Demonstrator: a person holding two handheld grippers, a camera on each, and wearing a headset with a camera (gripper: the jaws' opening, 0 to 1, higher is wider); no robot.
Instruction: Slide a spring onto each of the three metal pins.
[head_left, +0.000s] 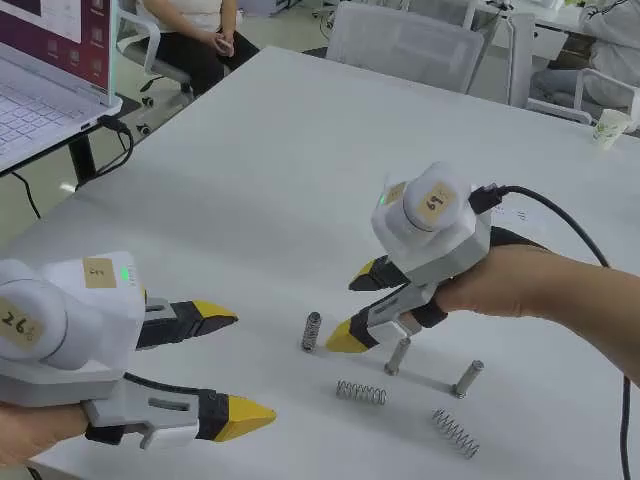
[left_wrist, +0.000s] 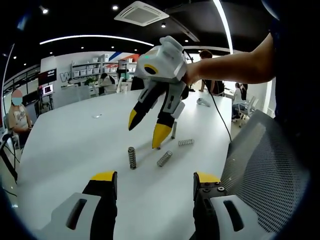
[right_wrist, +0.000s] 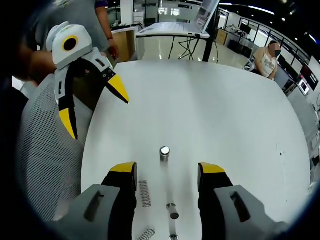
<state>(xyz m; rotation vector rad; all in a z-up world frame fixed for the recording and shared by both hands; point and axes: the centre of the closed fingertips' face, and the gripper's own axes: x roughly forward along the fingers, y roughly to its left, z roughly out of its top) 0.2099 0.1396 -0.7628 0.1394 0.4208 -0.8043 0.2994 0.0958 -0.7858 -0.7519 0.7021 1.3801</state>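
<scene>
Though agape, right hand-held gripper (head_left: 341, 316) empty

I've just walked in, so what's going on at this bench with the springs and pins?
A person holds a two-jaw gripper in each hand over a white table. The right gripper hovers open above the parts and the left gripper waits open nearer the person; neither holds anything. One pin stands upright with a spring on it. Two bare pins wait beside it, and two loose springs lie flat on the table, so two pins are not yet fitted.
</scene>
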